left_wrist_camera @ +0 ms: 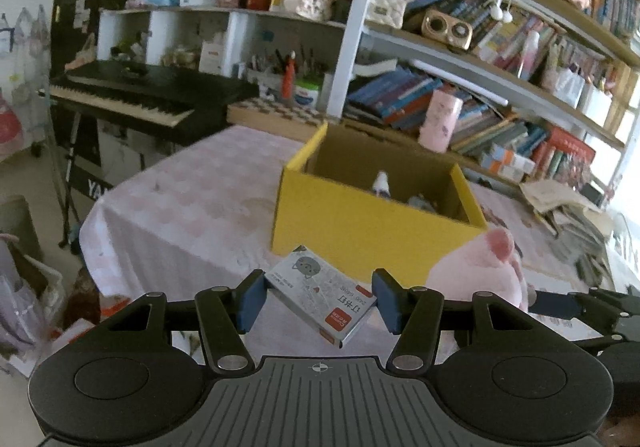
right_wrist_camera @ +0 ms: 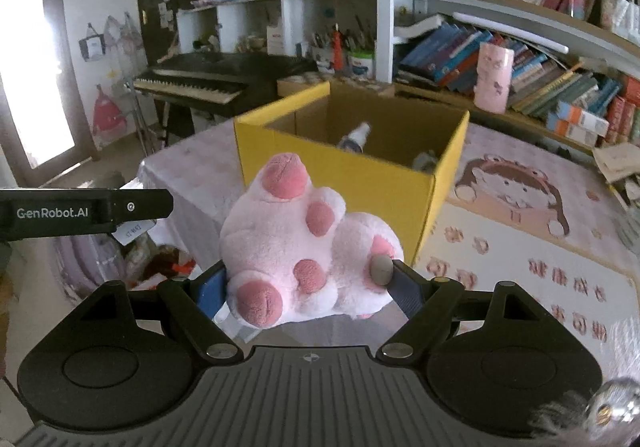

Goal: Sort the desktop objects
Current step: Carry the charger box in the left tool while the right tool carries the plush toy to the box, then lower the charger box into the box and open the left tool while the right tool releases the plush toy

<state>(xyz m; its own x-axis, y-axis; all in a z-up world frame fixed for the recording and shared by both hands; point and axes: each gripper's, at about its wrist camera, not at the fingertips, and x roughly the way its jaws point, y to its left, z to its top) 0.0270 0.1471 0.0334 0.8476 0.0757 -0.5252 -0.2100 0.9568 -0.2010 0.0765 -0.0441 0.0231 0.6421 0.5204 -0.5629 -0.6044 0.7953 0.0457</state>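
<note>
Both loads are in the air before the yellow box (right_wrist_camera: 340,183). Our left gripper (left_wrist_camera: 318,301) clamps a small staple box (left_wrist_camera: 320,293); our right gripper (right_wrist_camera: 310,287) squeezes a pink plush toy (right_wrist_camera: 296,247). A bottle (right_wrist_camera: 354,137), apparently, already lies inside. Next: carry each over the rim, then release.

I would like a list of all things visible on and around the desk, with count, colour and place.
staple box: one, grey with red label, between the left gripper's fingers, above the table
plush toy: one, pink, in the right gripper
cardboard box: one, yellow outside, on the table, open
spray bottle: one, white, inside the box
tablecloth: one, pink
keyboard piano: one, black, behind the table
bookshelves: crowded, at right
left hand-held gripper: black, blue pads
right hand-held gripper: black, blue pads
</note>
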